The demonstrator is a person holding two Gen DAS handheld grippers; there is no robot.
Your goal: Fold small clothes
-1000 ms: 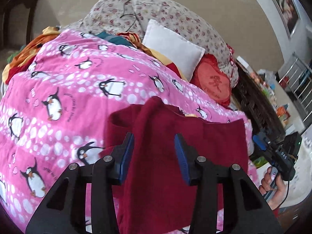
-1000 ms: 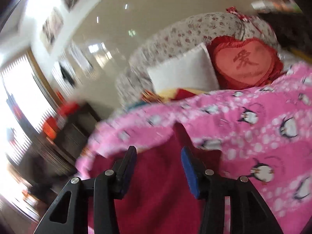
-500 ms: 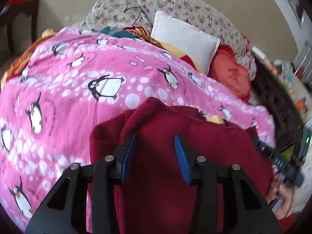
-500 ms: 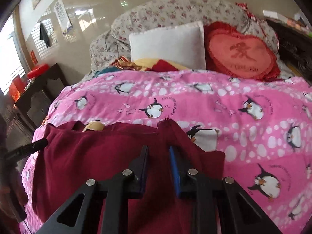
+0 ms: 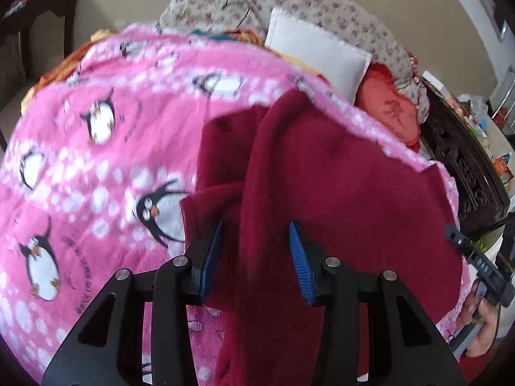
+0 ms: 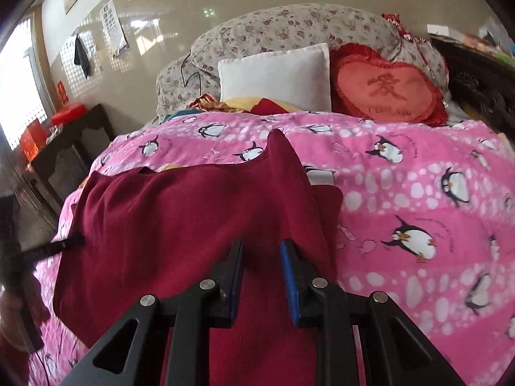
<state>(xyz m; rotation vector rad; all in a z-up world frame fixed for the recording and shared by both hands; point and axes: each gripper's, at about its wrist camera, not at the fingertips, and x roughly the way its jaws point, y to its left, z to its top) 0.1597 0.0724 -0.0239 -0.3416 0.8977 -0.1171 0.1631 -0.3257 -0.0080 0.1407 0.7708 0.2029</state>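
Note:
A dark red garment (image 5: 322, 193) lies spread on a pink penguin blanket (image 5: 96, 148). One part is lifted into a ridge that runs back toward the grippers. My left gripper (image 5: 254, 254) is open, its blue pads on either side of the red cloth. In the right wrist view the garment (image 6: 180, 218) fills the lower left, with a raised fold (image 6: 283, 167) leading to my right gripper (image 6: 261, 276). Its jaws stand narrowly apart with red cloth between them; a firm pinch cannot be confirmed.
A white pillow (image 6: 276, 77), a red heart cushion (image 6: 386, 90) and a floral pillow (image 6: 289, 29) lie at the head of the bed. A dark carved cabinet (image 5: 466, 167) stands at the right and a dark side table (image 6: 74, 141) at the left.
The right gripper's jaws narrowed from wide open a second ago, and the fold of red cloth now rises higher. The left gripper has swung left and closer over the garment.

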